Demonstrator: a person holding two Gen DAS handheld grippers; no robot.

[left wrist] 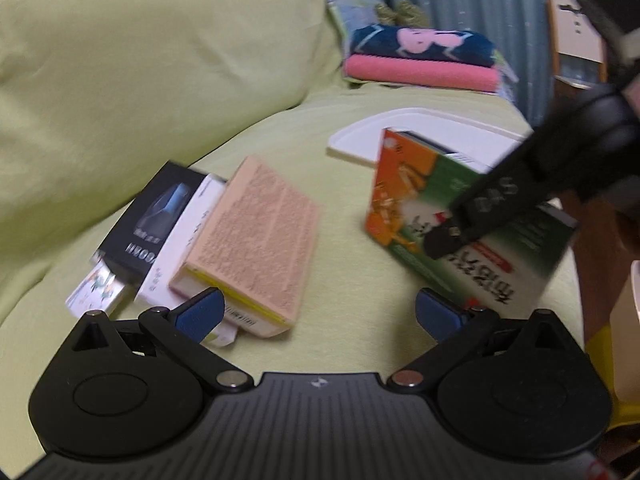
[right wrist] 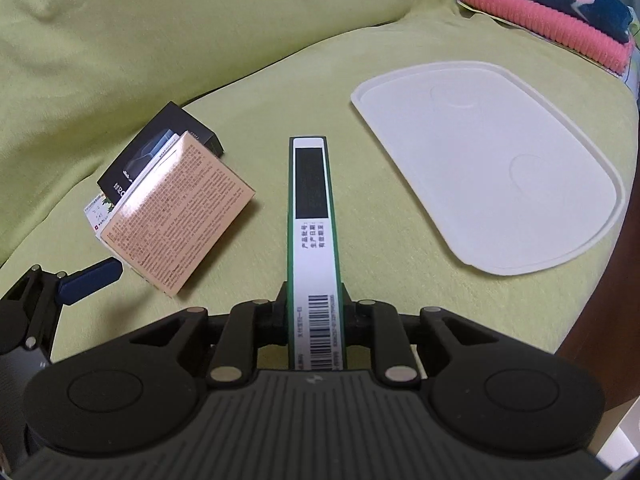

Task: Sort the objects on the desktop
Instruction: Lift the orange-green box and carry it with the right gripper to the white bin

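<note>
Right gripper (right wrist: 314, 316): pressed together on a green-and-orange box (right wrist: 313, 216), which it pinches by the two broad faces at the near end; the narrow white edge with the barcode faces the right wrist camera.
Held box, position: lifted clear of the green cloth surface (right wrist: 320, 92), its long axis running straight forward along the fingers; in the left wrist view the same box (left wrist: 412, 200) hangs in the air in front of the tray.
Left gripper (left wrist: 316, 314): spread wide and holding nothing, its blue fingertips (left wrist: 200, 312) low over the cloth at the near edge of the pile.
Pile of boxes: a peach box (left wrist: 256, 236) printed with small text lies on top, leaning on a white box (left wrist: 184, 240) and a black box (left wrist: 156, 216), with a small floral pack (left wrist: 96, 288) poking out beneath; all touch one another, blurred in this view.
Key relation: the white tray (right wrist: 496, 168) lies ahead and to the right of the held box, empty and well apart from the pile on the left; judged from this, the right gripper would swing right and forward to set the box down there, while the left is the nearer one for the pile.
Background: folded pink and navy towels (right wrist: 560, 12) sit beyond the tray's far edge.
</note>
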